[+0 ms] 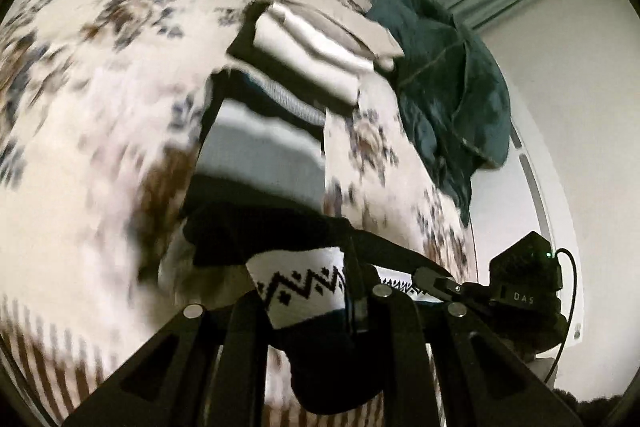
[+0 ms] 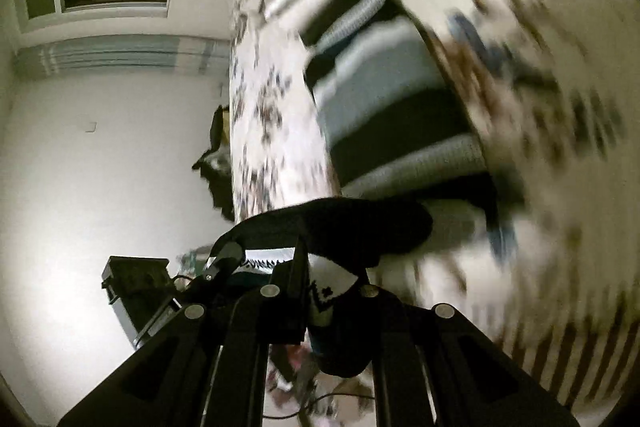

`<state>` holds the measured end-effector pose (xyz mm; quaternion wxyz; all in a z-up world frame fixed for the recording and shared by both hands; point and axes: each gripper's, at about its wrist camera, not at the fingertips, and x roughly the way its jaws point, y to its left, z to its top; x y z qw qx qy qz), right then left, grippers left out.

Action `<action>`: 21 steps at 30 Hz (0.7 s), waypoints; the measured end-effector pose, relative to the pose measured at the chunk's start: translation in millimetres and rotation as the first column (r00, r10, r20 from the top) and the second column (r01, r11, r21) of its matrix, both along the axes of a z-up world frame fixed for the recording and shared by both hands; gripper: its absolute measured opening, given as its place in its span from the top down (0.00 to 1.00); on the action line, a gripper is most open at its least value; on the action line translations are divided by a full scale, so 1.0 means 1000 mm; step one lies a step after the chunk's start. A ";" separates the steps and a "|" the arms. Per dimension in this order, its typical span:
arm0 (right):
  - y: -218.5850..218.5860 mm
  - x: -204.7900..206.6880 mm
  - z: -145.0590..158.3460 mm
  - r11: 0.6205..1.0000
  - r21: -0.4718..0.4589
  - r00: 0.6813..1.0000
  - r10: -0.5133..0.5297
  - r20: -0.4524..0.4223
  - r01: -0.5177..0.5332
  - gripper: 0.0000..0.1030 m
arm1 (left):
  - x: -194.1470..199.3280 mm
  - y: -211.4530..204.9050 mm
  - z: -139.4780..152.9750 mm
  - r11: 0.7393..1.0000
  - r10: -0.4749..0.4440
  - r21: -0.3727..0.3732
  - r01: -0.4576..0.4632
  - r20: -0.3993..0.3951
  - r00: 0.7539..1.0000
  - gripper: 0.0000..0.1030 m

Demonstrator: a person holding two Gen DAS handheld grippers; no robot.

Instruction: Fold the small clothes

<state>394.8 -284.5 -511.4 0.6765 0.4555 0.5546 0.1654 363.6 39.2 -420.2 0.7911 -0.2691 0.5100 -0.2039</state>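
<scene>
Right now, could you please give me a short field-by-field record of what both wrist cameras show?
surface: floral bedspread
held item: black sock with white zigzag band
left claw: shut on one end of the sock
right claw: shut on the other end of the sock
sock state: lifted between both claws
stack: folded striped clothes on the bedspread
other garment: dark green garment at the bed's edge
image quality: motion blur in both views
</scene>
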 end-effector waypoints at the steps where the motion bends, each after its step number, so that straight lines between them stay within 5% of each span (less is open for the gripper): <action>1: -0.005 0.021 -0.004 1.000 -0.011 1.000 -0.003 0.003 0.003 0.91 | 0.019 -0.002 -0.003 1.000 0.002 -0.006 -0.002 -0.004 1.000 0.89; 7: -0.010 0.151 -0.047 0.996 -0.088 0.999 -0.020 -0.027 0.017 0.91 | 0.130 -0.009 -0.039 1.000 -0.009 -0.006 0.009 -0.063 0.998 0.88; 10: -0.010 0.199 -0.069 0.994 -0.100 0.998 -0.037 -0.050 0.032 0.91 | 0.189 -0.005 -0.076 0.996 0.001 -0.082 -0.016 -0.184 0.983 0.82; 13: -0.018 0.243 -0.090 0.996 -0.059 0.993 -0.067 -0.095 0.061 0.88 | 0.222 0.008 -0.103 0.976 0.021 -0.203 -0.075 -0.259 0.966 0.46; 15: -0.024 0.259 -0.096 0.997 -0.010 0.991 -0.081 -0.109 0.081 0.76 | 0.227 0.017 -0.104 0.956 0.029 -0.274 -0.100 -0.250 0.968 0.31; 17: -0.033 0.261 -0.090 0.994 -0.008 0.993 -0.109 -0.053 0.109 0.38 | 0.224 0.022 -0.103 0.959 0.030 -0.266 -0.098 -0.249 0.968 0.30; 21: -0.045 0.251 -0.087 0.988 -0.099 0.992 -0.120 -0.043 0.115 0.34 | 0.222 0.029 -0.093 0.983 0.033 -0.171 -0.066 -0.188 0.982 0.28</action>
